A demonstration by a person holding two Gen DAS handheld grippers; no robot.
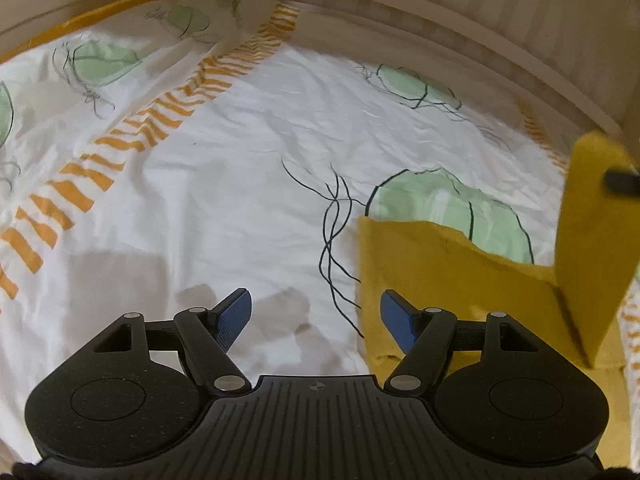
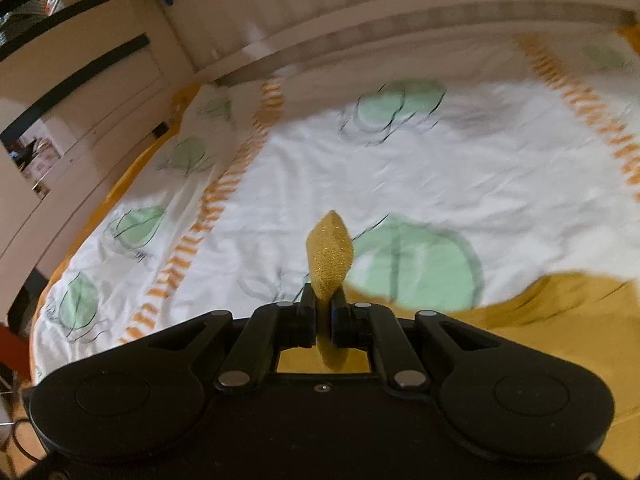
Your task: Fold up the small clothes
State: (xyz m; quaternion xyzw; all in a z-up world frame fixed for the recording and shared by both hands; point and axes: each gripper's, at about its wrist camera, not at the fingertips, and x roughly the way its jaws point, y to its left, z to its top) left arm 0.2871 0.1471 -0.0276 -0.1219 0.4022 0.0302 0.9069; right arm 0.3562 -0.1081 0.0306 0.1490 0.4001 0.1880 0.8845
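Our right tool (image 2: 323,314) clamps a fold of the mustard-yellow cloth (image 2: 330,256), a tuft of it sticking up between the closed jaws; the view is blurred. Our left tool (image 1: 316,316) holds its blue pads (image 1: 234,316) wide apart, gripping nothing, above the bed cover (image 1: 248,152). The rest of the cloth lies on the white cover just right of the left tool, one flap lifted upright at its right edge. Green ovals and an orange striped band pattern the cover, with a pale slatted bed frame (image 1: 460,20) beyond
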